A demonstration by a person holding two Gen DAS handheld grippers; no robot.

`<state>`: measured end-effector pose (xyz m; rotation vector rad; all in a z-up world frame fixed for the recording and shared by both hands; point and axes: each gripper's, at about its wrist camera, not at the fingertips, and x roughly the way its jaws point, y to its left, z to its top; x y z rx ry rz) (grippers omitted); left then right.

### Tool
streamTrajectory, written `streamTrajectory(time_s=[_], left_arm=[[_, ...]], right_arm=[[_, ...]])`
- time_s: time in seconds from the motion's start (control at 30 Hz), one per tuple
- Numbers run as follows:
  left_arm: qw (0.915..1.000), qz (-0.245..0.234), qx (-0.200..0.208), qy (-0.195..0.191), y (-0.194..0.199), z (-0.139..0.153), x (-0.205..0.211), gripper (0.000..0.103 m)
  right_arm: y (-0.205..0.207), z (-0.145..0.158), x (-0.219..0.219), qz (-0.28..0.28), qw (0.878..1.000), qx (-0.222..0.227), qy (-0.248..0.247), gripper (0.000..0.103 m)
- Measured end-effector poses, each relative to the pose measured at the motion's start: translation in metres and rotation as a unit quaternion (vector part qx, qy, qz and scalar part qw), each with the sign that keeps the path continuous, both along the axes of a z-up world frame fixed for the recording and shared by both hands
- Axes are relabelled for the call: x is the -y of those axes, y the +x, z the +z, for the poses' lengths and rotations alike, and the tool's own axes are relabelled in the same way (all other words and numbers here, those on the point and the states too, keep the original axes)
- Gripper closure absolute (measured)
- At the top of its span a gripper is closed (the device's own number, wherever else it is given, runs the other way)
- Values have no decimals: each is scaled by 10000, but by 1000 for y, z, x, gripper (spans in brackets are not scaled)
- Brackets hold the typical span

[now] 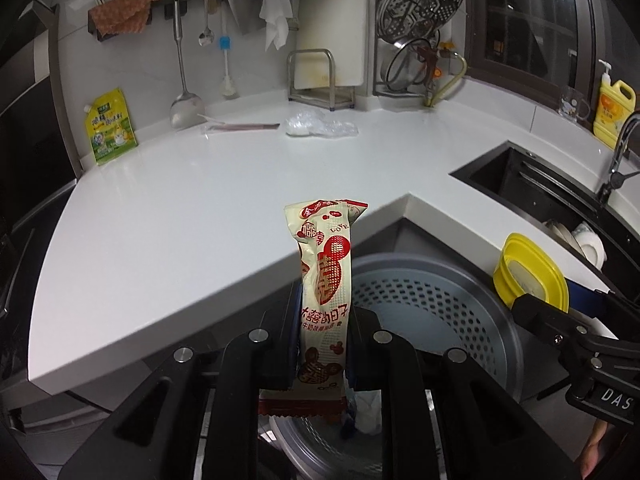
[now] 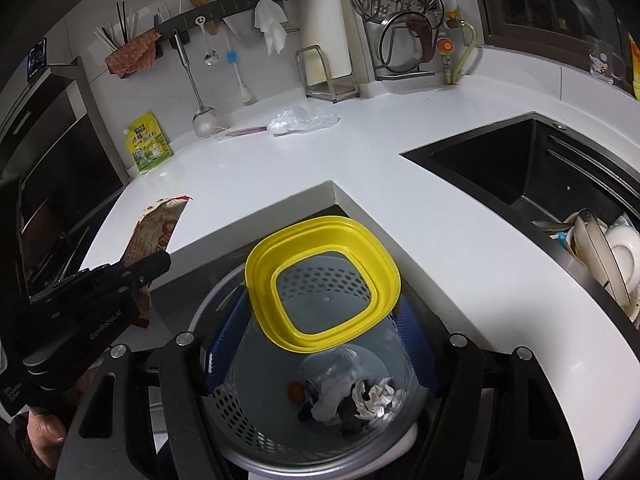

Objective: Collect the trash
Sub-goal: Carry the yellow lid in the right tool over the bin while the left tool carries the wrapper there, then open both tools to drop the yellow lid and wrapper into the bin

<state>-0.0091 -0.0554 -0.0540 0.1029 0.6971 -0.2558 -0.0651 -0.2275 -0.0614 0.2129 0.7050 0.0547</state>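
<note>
The left tool is clenched on a snack wrapper, gripped low on its length so the top stands free above the fingers. It hangs over the rim of the bin, likely so that letting go drops it straight in. From the right wrist view the same wrapper shows at the left, just short of the bin's mouth.

The right tool grasps a clear tub with a yellow rim, tilted mouth-forward above the bin; crumpled paper already lies at the bottom. The tilt suggests the tub is about to be dropped or emptied.

Farther out on the white surface, a clear plastic bag and a thin sleeve lie near the wall, apparently trash left to collect.
</note>
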Motion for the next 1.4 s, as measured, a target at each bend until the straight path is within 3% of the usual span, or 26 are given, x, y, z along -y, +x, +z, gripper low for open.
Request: streamTrajectory(time_s=[0.47, 1.27, 1.33, 1.4], left_arm=[[9986, -241, -462, 82, -20, -31, 12, 84], [9974, -194, -694, 12, -12, -46, 6, 81], [9974, -161, -705, -7, -11, -46, 4, 78], [9974, -101, -715, -46, -11, -46, 2, 59]], right_arm=[[-19, -23, -5, 44, 9999, -143, -30, 34], [-7, -49, -9, 151, 9985, -521, 38, 33], [-7, -48, -8, 135, 9987, -496, 37, 33], [-8, -47, -6, 66, 9989, -458, 61, 32]])
